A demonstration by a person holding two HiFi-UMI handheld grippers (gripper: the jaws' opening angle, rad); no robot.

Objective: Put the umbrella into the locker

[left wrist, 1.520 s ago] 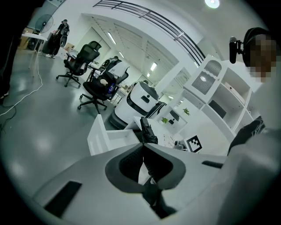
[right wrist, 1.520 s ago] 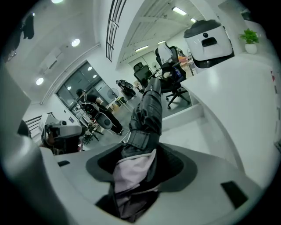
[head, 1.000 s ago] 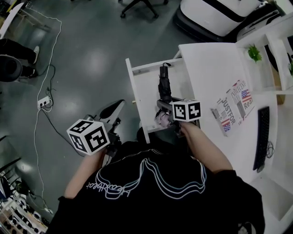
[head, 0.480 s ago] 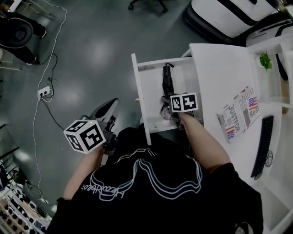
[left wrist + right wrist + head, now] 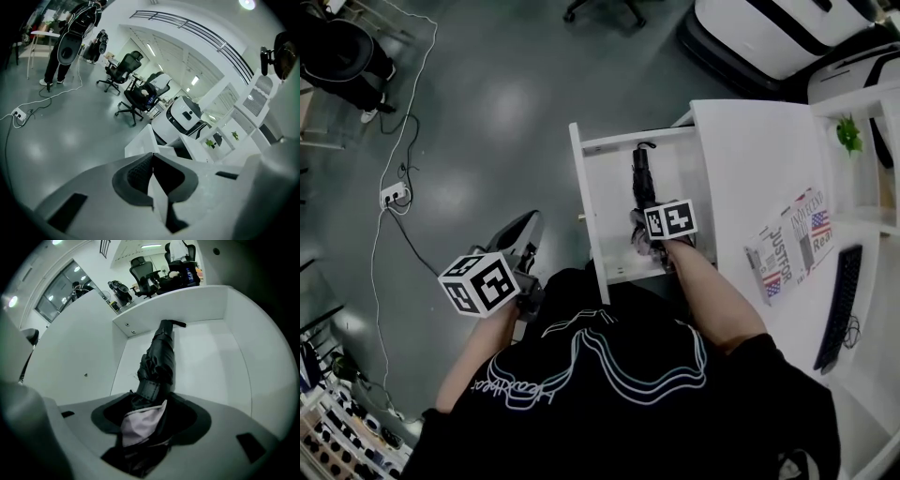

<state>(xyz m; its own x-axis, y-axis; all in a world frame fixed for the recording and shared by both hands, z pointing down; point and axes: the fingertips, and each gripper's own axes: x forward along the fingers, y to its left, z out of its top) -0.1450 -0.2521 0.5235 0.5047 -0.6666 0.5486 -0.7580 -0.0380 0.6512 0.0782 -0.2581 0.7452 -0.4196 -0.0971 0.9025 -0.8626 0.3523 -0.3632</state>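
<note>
Head view: the umbrella (image 5: pixel 641 183) is being set inside the locker (image 5: pixel 591 202) by the right gripper (image 5: pixel 649 239). Left gripper view: the left gripper (image 5: pixel 152 176) is being held pressed together, empty. Right gripper view: the umbrella is being pinched; release is judged next.

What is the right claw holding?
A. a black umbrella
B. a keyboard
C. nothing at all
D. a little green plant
A: the right claw is closed on the folded black umbrella, whose far end reaches into the open white locker.
</note>
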